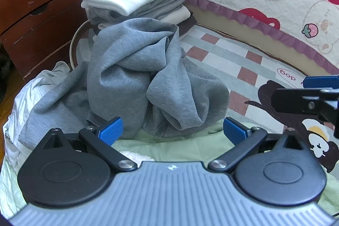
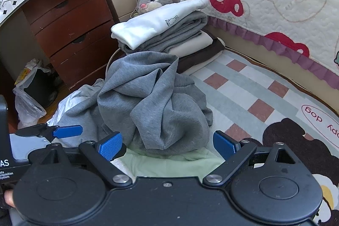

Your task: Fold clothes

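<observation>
Both tongs gape empty before the crumpled grey garment [image 1: 148, 77].

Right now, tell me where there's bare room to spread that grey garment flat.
Free: the checked mat, between the crumpled grey garment and the frilled quilt edge. Crowded: the folded stack behind, the white bag on the dresser side.

The left gripper [image 1: 172, 130] fills the lower frame, blue fingers spread wide, nothing between them. The right gripper [image 2: 168, 144] likewise gapes empty, level beside it.
</observation>
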Tool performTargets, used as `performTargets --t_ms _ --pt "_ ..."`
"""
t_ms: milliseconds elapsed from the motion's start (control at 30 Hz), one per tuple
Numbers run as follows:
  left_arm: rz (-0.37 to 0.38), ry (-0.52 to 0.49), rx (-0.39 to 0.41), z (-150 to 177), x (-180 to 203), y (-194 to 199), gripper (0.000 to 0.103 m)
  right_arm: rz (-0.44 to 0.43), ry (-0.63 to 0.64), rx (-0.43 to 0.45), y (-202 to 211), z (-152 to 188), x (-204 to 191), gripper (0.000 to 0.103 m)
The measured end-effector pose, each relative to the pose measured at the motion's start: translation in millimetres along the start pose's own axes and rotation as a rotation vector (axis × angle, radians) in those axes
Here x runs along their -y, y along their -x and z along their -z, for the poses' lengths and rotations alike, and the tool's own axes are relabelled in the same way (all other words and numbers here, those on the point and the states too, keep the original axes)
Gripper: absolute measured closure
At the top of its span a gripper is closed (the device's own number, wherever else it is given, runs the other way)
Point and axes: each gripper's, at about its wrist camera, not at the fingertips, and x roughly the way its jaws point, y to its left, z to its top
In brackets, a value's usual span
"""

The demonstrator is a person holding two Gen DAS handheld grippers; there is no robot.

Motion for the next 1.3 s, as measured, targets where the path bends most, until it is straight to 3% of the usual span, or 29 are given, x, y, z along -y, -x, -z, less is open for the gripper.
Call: performTargets --t_ms 900,1300 --pt "0.027 0.022 -0.04 6.9 -3.3 -14.8 0.0 0.004 0.006 -0.021 -5.6 2.5 -1.7 0.008" --pt "0.079 0.058 -0.071 -2.8 -14.1 -36.5 0.0 0.034 0.015 -0.012 -17.9 4.6 -14.1 0.008"
